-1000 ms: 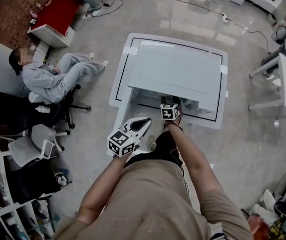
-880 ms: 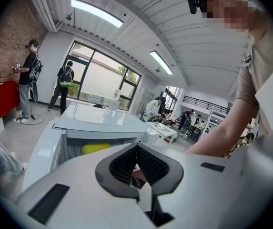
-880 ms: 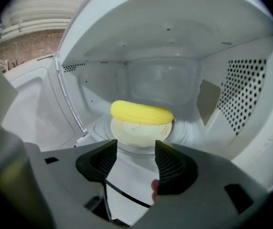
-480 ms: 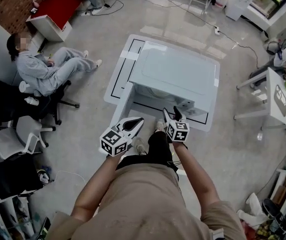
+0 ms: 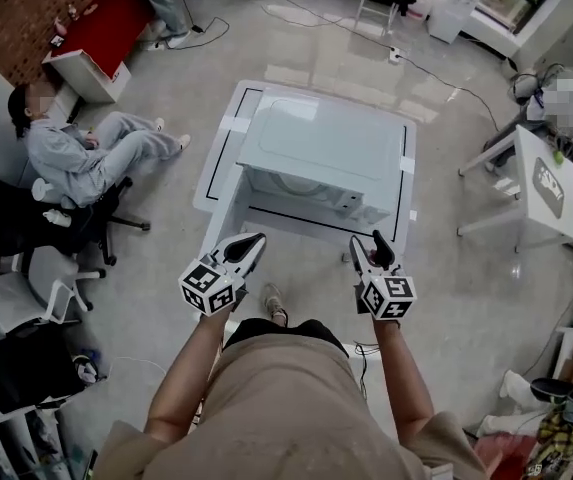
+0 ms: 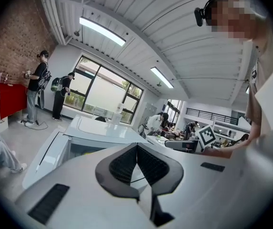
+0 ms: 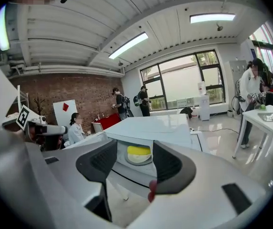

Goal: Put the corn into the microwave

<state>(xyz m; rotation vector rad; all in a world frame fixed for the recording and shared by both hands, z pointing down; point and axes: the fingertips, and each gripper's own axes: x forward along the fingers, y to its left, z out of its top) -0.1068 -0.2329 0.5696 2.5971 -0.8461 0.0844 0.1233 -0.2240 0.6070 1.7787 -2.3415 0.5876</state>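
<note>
Nearest the camera, at the lower middle of the head view, both claws are held in front of the person's body, well apart from the counter. The left claw (image 5: 252, 241) is seen with its pads pressed together and nothing between them. The right claw (image 5: 370, 247) is held with its jaws parted, and nothing is gripped by it either.

Beyond them, the white counter (image 5: 228, 158) is found at the upper middle of the frame, with the microwave (image 5: 326, 148) set on it. In the right gripper view the cavity is seen open, and the corn (image 7: 138, 151) is lying inside it on a pale plate (image 7: 137, 160). The placing is therefore judged done. Farther off, at the upper left, a seated person (image 5: 76, 153) is seen on the floor.

The door is judged not yet shut. If it were swung hard, the microwave could be jolted and the corn rolled off the plate. If the door were simply left, the job might be counted unfinished.

Compared with a second ago, the right claw has been drawn away from the microwave's front edge and moved toward the lower right. The left claw has been pulled back too, and more bare floor is now shown between the person and the counter.
</note>
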